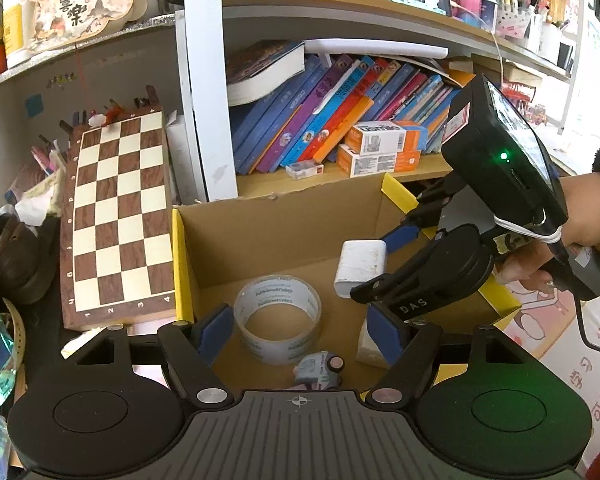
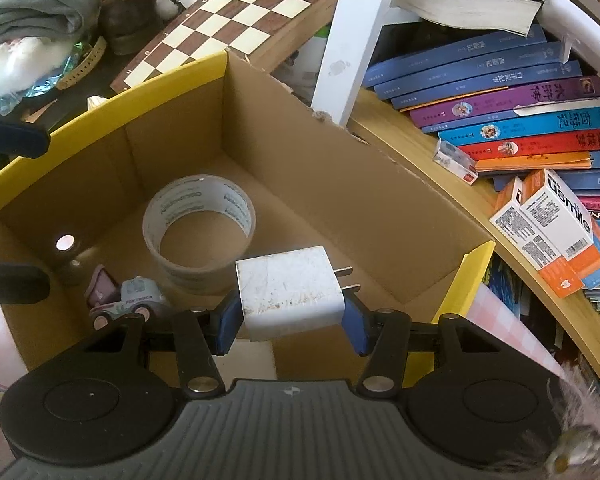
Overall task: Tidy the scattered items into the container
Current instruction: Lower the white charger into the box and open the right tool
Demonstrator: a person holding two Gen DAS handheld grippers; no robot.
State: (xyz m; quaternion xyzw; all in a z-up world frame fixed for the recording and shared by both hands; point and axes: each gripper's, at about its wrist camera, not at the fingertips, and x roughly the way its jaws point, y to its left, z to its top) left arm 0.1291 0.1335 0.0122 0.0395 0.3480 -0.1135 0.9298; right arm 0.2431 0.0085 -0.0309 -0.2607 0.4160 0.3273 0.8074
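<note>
While the cardboard box (image 2: pixel 340 184) stands open-topped against the bookshelf (image 2: pixel 420 148), its yellow-edged flaps ring a floor mostly bare past the tape roll (image 2: pixel 199 232) and toy truck (image 2: pixel 128 300). Above that room, the right gripper (image 2: pixel 292 322) clamps a white charger (image 2: pixel 290 294) by its side faces, prongs aimed toward the box's right wall, long axis across the fingers. Nearer the box's front, the left gripper (image 1: pixel 300 332) hangs wide apart, holding nothing.
</note>
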